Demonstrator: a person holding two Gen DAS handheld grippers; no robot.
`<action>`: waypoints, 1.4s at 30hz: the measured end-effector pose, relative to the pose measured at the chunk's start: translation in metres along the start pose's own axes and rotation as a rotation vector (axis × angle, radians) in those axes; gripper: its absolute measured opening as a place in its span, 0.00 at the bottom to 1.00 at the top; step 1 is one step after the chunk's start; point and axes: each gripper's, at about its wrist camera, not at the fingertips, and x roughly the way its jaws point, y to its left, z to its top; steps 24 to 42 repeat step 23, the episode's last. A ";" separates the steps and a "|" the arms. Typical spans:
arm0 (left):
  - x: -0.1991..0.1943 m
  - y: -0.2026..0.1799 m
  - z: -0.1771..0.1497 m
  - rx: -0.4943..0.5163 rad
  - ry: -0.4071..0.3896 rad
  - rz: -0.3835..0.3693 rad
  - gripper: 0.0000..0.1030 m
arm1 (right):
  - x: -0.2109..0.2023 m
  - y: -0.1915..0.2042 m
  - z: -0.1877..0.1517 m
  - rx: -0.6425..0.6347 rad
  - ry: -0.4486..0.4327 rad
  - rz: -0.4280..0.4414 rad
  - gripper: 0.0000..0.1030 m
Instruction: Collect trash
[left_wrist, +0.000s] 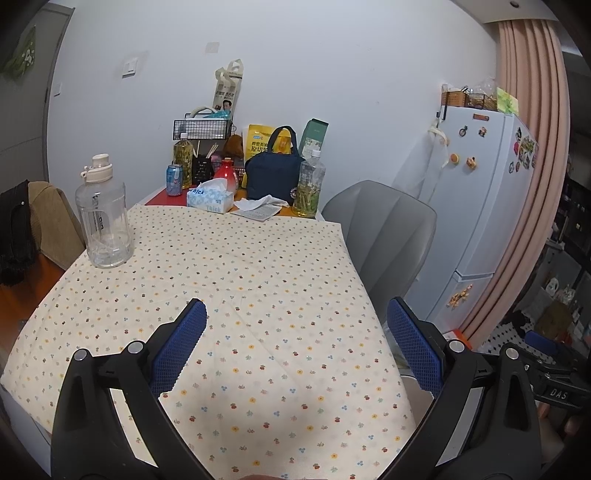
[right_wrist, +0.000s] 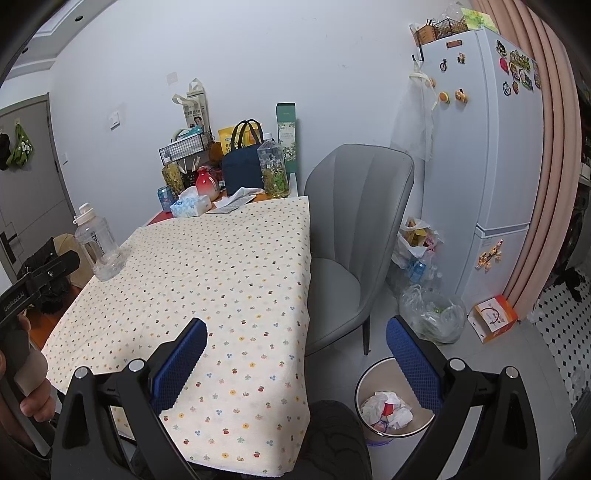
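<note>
Both tongs held level and spread apart, empty, over the table's near end.

The left tongs (left_wrist: 295, 343) hover above the dotted tablecloth (left_wrist: 229, 280), pointing toward 12 o'clock. The right tongs (right_wrist: 295, 354) straddle the table (right_wrist: 236, 266) edge, right pad over the trash bin (right_wrist: 364, 387) on the floor at 5 o'clock, crumpled paper trash (right_wrist: 386, 408) inside. At 9 o'clock, a hand (right_wrist: 35, 402) grips the left tool's handle. A clear water jug (left_wrist: 103, 218) stands at 10 o'clock.
</note>
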 end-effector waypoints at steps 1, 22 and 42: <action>0.000 0.000 0.000 0.000 0.001 -0.002 0.94 | 0.000 0.000 0.000 0.000 0.000 0.000 0.93; 0.015 0.002 -0.014 0.002 0.041 -0.008 0.94 | 0.016 0.002 -0.004 -0.004 0.032 -0.003 0.93; 0.017 0.005 -0.015 -0.004 0.045 -0.006 0.94 | 0.018 0.002 -0.004 -0.004 0.036 -0.003 0.93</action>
